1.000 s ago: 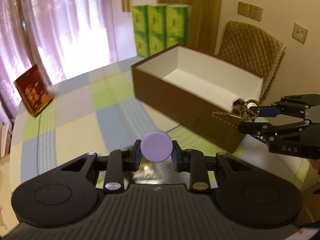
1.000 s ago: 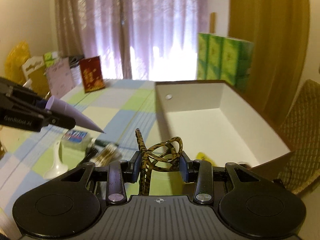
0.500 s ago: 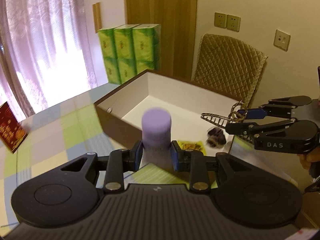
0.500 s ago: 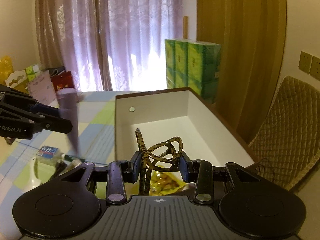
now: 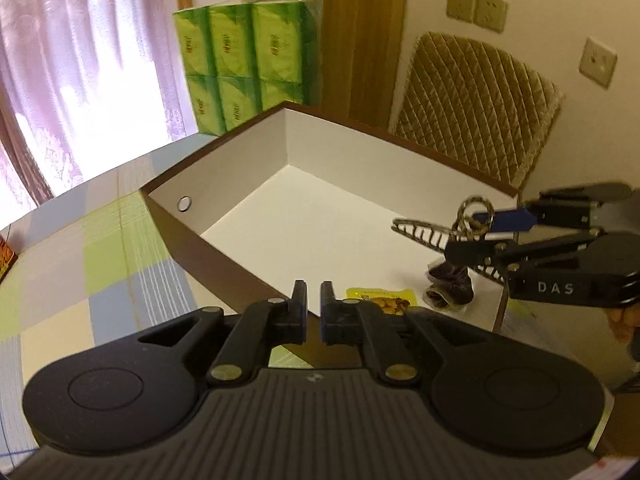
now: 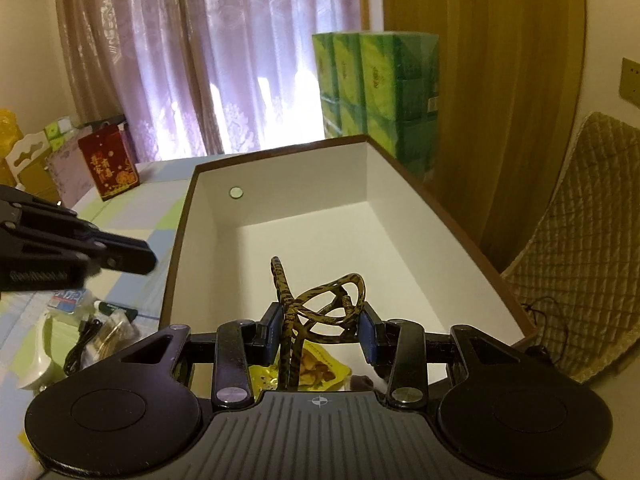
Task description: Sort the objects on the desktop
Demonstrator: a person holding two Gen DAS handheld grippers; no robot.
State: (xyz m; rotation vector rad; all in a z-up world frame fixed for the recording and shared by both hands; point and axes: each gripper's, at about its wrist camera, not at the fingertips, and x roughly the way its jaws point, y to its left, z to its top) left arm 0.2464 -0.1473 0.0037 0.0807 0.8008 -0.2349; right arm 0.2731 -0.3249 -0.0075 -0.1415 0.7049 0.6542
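- Left claw (image 5: pixel 313 300): jaws have just closed together, nothing between them, above the brown white-lined cardboard box (image 5: pixel 224 236)'s near wall.
- Right claw (image 6: pixel 318 322): clamped on a leopard-patterned plastic hair clip (image 6: pixel 316 300), over the box's near end.

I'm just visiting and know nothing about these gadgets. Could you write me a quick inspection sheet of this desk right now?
Surface: checked pastel tablecloth.
Job's things: brown cardboard box with white inside, holding a yellow snack packet and a dark scrunchie.
Clutter: small items beside the box, too jumbled to name.
Grippers: left gripper shut, empty, jaws just closed; right gripper shut on a leopard-print hair claw above the box.
Cables: black cord among the clutter.
Surroundings: green tissue packs, quilted chair, pink curtains, red gift bag.
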